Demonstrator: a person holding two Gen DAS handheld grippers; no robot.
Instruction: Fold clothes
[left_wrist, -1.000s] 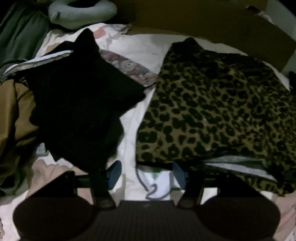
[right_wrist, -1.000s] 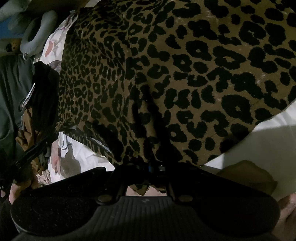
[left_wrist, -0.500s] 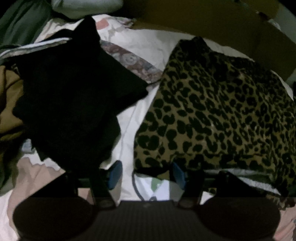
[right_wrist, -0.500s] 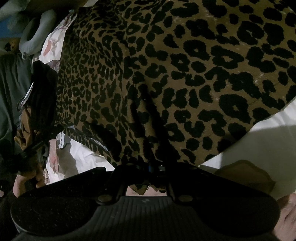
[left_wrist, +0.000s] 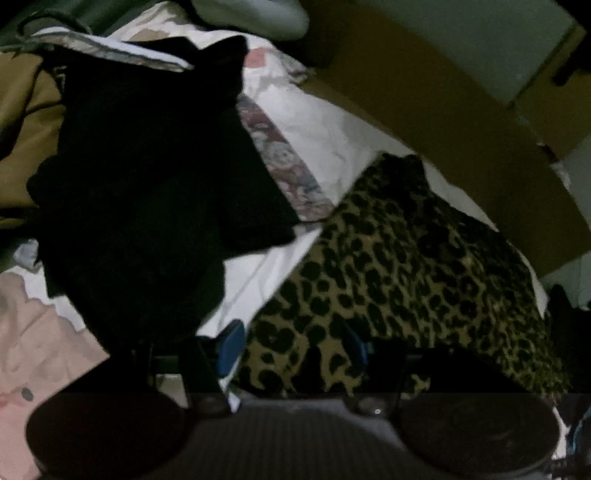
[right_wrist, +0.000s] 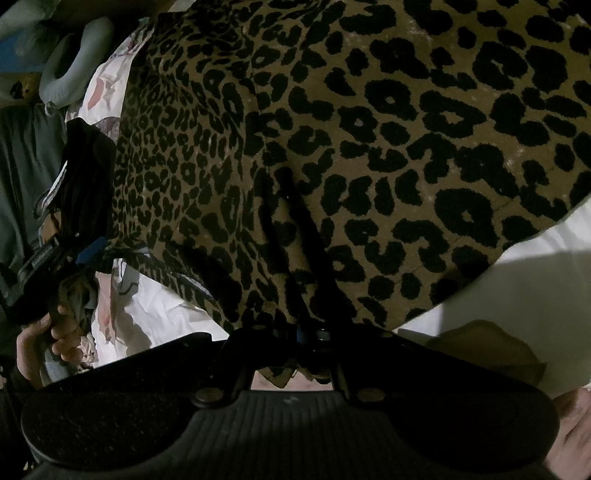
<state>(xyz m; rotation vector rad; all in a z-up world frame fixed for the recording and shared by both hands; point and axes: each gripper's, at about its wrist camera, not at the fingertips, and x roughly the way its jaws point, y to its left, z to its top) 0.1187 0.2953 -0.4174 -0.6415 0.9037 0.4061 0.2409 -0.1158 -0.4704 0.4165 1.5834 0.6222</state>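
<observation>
leopard-print garment (left_wrist: 406, 280) of tan fabric with black spots lies spread on the white bed sheet (left_wrist: 325, 140), filling the right half of the left wrist view and nearly all of the right wrist view (right_wrist: 351, 147). its near hem sits in the mouth of the left gripper (left_wrist: 293, 349): the two blue-padded fingers (left_wrist: 231, 347) stand spread apart, one on each side of the hem's corner, with cloth lying between them and not pinched. the left-hand pad is over bare sheet just beside the cloth edge; the other pad is against the spotted fabric.

the right gripper (right_wrist: 308, 332) is clenched on the same garment, its jaws brought together at a bunched bit of the near edge, and a dark crease runs up the fabric from that grip. in the right wrist view the left gripper (right_wrist: 79, 254) shows at the garment's far left corner, held by a hand (right_wrist: 48, 339).

a black garment (left_wrist: 147, 192) lies heaped to the left of the leopard cloth, apart from it, with a strip of sheet between them. a patterned floral panel (left_wrist: 284, 162) of the bedding shows between the two near the top. a brown cloth (left_wrist: 26, 110) sits at the far left edge, and a grey u-shaped neck pillow (right_wrist: 70, 70) rests beyond the garment's far corner.
</observation>
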